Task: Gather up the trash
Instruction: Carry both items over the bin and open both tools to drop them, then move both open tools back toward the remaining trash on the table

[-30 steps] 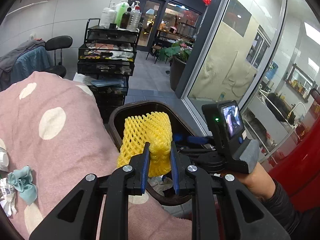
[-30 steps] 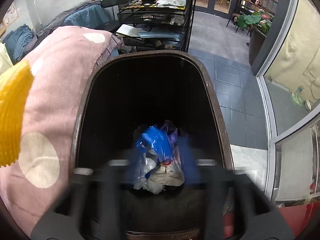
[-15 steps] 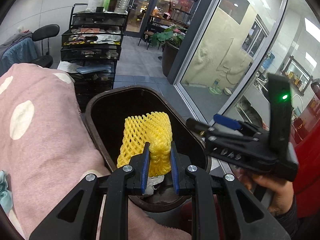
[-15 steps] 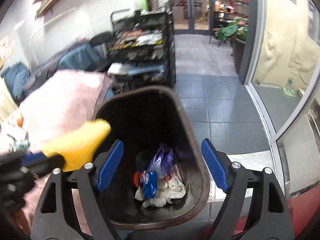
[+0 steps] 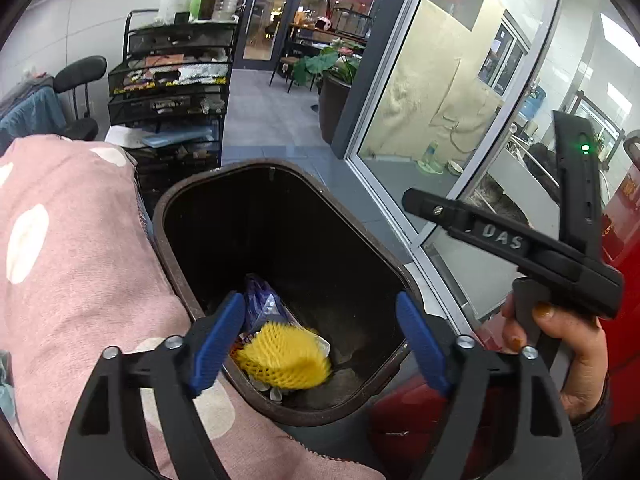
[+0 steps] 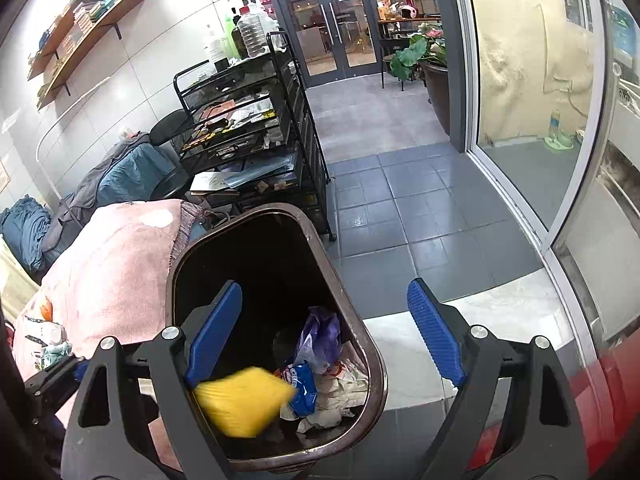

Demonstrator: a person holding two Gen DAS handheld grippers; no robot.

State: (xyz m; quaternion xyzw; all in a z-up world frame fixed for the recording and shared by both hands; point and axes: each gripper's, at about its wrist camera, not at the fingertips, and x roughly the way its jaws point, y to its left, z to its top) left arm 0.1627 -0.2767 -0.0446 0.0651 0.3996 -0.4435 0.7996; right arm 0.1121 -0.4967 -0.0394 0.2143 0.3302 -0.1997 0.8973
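Observation:
A yellow foam fruit net (image 5: 284, 356) drops free into the brown trash bin (image 5: 280, 168), blurred in the right wrist view (image 6: 240, 404). My left gripper (image 5: 320, 340) hangs over the bin's near rim, its jaws opening wide, the net below them and untouched. My right gripper (image 6: 326, 332) also hovers over the bin (image 6: 372, 344), jaws opening with nothing between them. In the left wrist view the right gripper (image 5: 500, 240) is to the right of the bin, held by a hand (image 5: 560, 340). A purple bag (image 6: 320, 336), a blue wrapper (image 6: 302, 388) and crumpled paper lie in the bin.
A pink blanket with white dots (image 5: 72, 260) lies against the bin's left side, with small scraps (image 6: 44, 340) on it. A black mesh cart (image 5: 172, 92) stands behind. A glass wall (image 5: 420, 120) and a red surface (image 5: 624, 280) are on the right. Grey floor tiles (image 6: 400, 200) stretch beyond.
The left gripper let go of the yellow net, which fell into the bin. The right gripper rose and rolled, now to the right of the bin and higher.

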